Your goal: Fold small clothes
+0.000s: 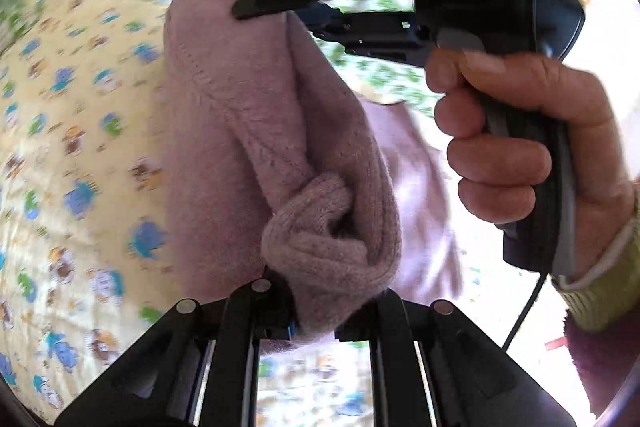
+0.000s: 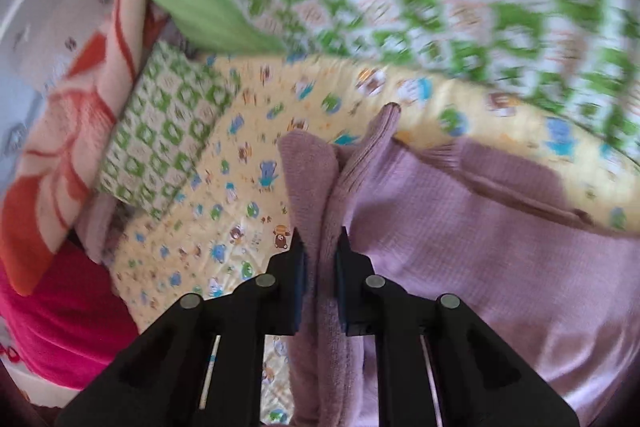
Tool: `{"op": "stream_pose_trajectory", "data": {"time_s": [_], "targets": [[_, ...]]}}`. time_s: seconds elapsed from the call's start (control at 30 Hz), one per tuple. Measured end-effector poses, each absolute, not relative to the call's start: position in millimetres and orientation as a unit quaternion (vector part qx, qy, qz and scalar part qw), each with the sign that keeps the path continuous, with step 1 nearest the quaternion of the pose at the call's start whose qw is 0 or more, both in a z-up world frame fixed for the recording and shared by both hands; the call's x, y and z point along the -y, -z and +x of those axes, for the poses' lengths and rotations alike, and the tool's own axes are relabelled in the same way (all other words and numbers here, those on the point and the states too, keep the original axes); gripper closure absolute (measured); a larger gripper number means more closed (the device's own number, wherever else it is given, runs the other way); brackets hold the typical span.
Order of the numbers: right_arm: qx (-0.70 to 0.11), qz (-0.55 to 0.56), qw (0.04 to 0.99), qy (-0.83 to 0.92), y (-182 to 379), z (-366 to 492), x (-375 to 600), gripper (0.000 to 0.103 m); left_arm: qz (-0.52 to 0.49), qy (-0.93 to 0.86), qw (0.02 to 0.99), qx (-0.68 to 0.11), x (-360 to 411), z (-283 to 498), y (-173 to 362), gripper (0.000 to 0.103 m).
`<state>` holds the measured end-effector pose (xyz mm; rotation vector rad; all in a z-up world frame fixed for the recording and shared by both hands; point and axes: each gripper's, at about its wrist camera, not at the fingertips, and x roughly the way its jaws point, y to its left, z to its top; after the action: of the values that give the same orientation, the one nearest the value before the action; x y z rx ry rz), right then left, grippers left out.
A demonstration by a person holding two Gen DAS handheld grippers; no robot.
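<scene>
Both tools, the left tool (image 1: 316, 323) and right tool (image 2: 320, 291), pinch the mauve garment (image 2: 460, 227) above the bed (image 2: 240, 227); folding is only begun, not finished.

Left gripper (image 1: 316, 311) pinched tight on a bunched fold of the garment (image 1: 248, 131). Right gripper (image 2: 320, 267) clamped on the garment's edge, above the left; hand (image 1: 520, 147) wrapped round its handle.

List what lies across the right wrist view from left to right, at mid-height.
Orange-and-white blanket → green-checked folded cloth → yellow cartoon-print sheet → mauve knit garment, a fold of it pinched in the right gripper.
</scene>
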<state>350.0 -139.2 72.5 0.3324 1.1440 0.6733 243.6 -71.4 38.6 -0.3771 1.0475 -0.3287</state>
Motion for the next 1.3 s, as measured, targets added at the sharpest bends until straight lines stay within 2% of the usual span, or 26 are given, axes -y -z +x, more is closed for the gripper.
{"op": "stream_pose_trajectory", "data": {"time_s": [0.23, 0.43, 0.6, 0.73, 0.83, 1.0, 1.1, 1.13, 1.2, 1.23, 1.3], "targets": [[-0.489, 0.215, 0.807, -0.251, -103, 328, 272, 0.089, -0.135, 0.266, 0.818, -0.491, 156, 258, -49, 0.093], [-0.508, 0.258, 0.808, -0.149, -53, 303, 377, 0.089, -0.090, 0.306, 0.781, -0.536, 228, 270, -4, 0.093], [-0.510, 0.283, 0.804, -0.119, -19, 287, 409, 0.089, -0.072, 0.314, 0.764, -0.559, 257, 276, 17, 0.093], [-0.454, 0.284, 0.832, -0.142, -44, 275, 420, 0.089, -0.063, 0.331, 0.772, -0.539, 266, 287, 8, 0.093], [-0.427, 0.249, 0.854, -0.160, -61, 272, 415, 0.089, -0.056, 0.330, 0.763, -0.553, 271, 293, 21, 0.093], [-0.487, 0.269, 0.824, -0.105, -6, 280, 426, 0.089, -0.046, 0.328, 0.736, -0.591, 283, 303, 57, 0.090], [-0.491, 0.298, 0.814, -0.095, 13, 275, 432, 0.086, -0.056, 0.332, 0.730, -0.594, 280, 309, 62, 0.084], [-0.485, 0.304, 0.815, -0.094, 12, 273, 432, 0.081, -0.058, 0.334, 0.729, -0.595, 273, 309, 61, 0.081], [-0.488, 0.304, 0.814, -0.078, 6, 268, 432, 0.066, -0.063, 0.337, 0.725, -0.597, 263, 309, 61, 0.070], [-0.485, 0.302, 0.817, -0.070, 3, 264, 433, 0.058, -0.065, 0.337, 0.722, -0.600, 253, 312, 60, 0.067], [-0.473, 0.298, 0.826, -0.063, -8, 251, 436, 0.056, -0.064, 0.340, 0.711, -0.612, 243, 309, 59, 0.065]]}}
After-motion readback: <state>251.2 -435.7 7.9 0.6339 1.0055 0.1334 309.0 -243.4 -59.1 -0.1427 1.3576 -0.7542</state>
